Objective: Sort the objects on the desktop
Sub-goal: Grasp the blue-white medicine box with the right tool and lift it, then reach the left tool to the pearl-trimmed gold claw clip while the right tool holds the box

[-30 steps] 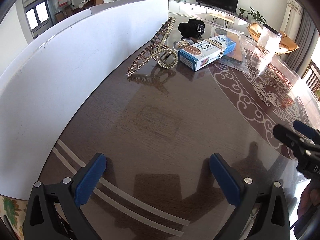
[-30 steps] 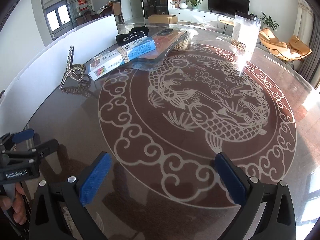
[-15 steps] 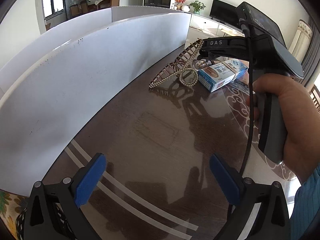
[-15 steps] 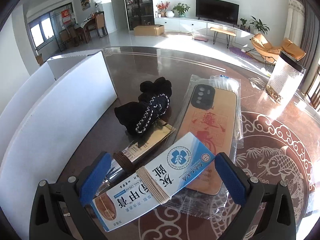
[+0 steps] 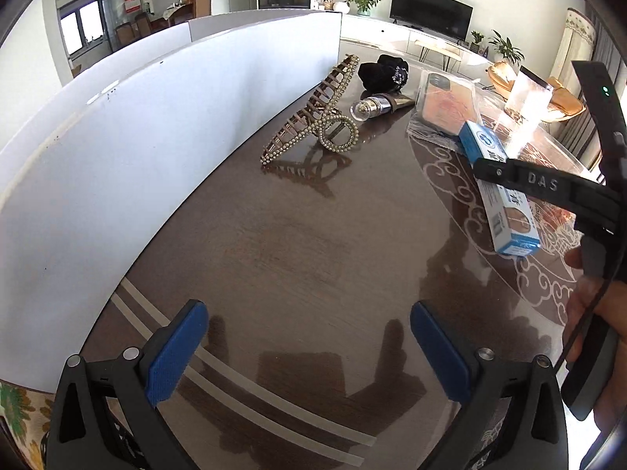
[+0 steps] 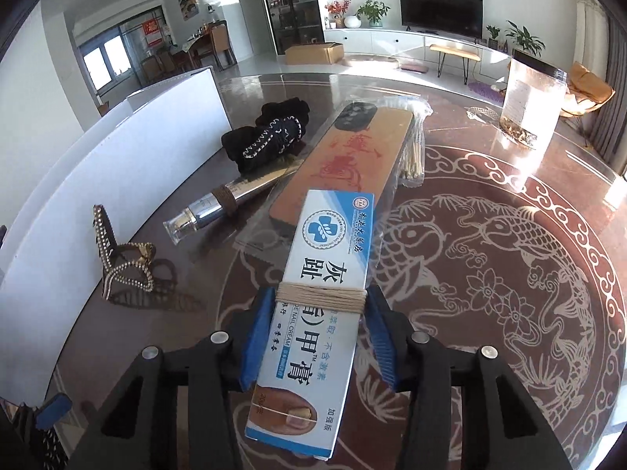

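Note:
My right gripper [image 6: 319, 325] is shut on a blue-and-white nail cream box [image 6: 325, 266] bound with twine, held above the table; the box also shows in the left wrist view [image 5: 497, 184]. My left gripper [image 5: 309, 348] is open and empty over bare dark table. A beaded gold hair claw [image 5: 317, 117] stands by the white board; it also shows in the right wrist view [image 6: 121, 266]. A silver tube [image 6: 231, 203], a black scrunchie [image 6: 270, 133] and a bagged orange phone case [image 6: 348, 164] lie beyond.
A white divider board [image 5: 156, 125] runs along the table's left side. A clear plastic jar [image 6: 529, 102] stands far right. The round table [image 6: 509, 254] carries a fish pattern. A bag of cotton swabs [image 6: 415, 149] lies beside the phone case.
My right gripper closed on the nail cream box and lifted it back toward me, away from the phone case. My left gripper stayed open and nearly still.

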`<act>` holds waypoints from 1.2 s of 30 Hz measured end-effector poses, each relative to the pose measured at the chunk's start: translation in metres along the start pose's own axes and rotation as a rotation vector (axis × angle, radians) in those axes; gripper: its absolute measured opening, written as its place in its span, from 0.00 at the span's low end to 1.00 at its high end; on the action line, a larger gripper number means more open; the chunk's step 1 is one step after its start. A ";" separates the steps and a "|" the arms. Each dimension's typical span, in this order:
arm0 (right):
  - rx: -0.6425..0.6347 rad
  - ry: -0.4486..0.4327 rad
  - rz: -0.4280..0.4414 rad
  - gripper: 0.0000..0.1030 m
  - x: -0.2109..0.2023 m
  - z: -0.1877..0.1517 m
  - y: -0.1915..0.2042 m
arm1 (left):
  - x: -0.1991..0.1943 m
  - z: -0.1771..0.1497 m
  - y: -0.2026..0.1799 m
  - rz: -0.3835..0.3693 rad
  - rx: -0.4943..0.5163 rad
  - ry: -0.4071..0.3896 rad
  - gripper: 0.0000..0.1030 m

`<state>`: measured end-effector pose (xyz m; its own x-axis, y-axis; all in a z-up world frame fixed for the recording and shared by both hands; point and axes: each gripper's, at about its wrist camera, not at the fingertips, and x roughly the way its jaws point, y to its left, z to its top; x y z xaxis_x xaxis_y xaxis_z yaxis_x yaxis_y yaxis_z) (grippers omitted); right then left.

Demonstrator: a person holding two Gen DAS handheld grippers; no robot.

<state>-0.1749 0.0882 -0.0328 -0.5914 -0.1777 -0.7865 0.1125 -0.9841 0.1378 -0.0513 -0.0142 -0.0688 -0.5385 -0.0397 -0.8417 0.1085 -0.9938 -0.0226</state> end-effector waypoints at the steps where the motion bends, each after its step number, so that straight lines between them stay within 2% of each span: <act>1: -0.006 0.004 0.006 0.47 -0.008 -0.010 -0.005 | 0.000 -0.001 -0.002 -0.001 0.011 0.003 1.00; 8: 0.012 0.006 0.014 0.47 -0.067 -0.082 -0.049 | 0.004 -0.004 -0.020 0.023 0.093 0.007 1.00; 13: 0.044 -0.016 0.011 0.47 -0.085 -0.107 -0.065 | 0.003 -0.002 -0.024 0.027 0.125 0.020 1.00; 16: 0.056 -0.047 0.025 0.49 -0.087 -0.111 -0.067 | 0.005 0.010 -0.021 0.001 0.134 0.033 1.00; 17: 0.055 -0.048 0.016 0.54 -0.087 -0.111 -0.067 | 0.006 0.017 -0.021 0.005 0.148 0.021 1.00; 20: 0.054 -0.046 0.037 0.61 -0.086 -0.110 -0.067 | 0.009 0.042 -0.026 0.093 0.230 -0.038 1.00; 22: 0.055 -0.047 0.045 0.62 -0.086 -0.110 -0.067 | 0.010 0.059 -0.030 0.153 0.276 -0.097 1.00; 27: 0.054 -0.047 0.057 0.65 -0.085 -0.111 -0.067 | 0.022 0.097 -0.048 0.212 0.376 -0.175 1.00; 30: 0.056 -0.048 0.065 0.66 -0.085 -0.110 -0.067 | 0.034 0.112 -0.055 0.209 0.394 -0.179 1.00; 36: 0.075 -0.054 0.089 0.66 -0.085 -0.111 -0.072 | 0.055 0.123 -0.056 0.189 0.355 -0.148 1.00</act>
<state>-0.0441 0.1745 -0.0423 -0.6240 -0.2628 -0.7359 0.1078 -0.9617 0.2520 -0.1899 0.0267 -0.0475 -0.6539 -0.2131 -0.7260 -0.0635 -0.9407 0.3333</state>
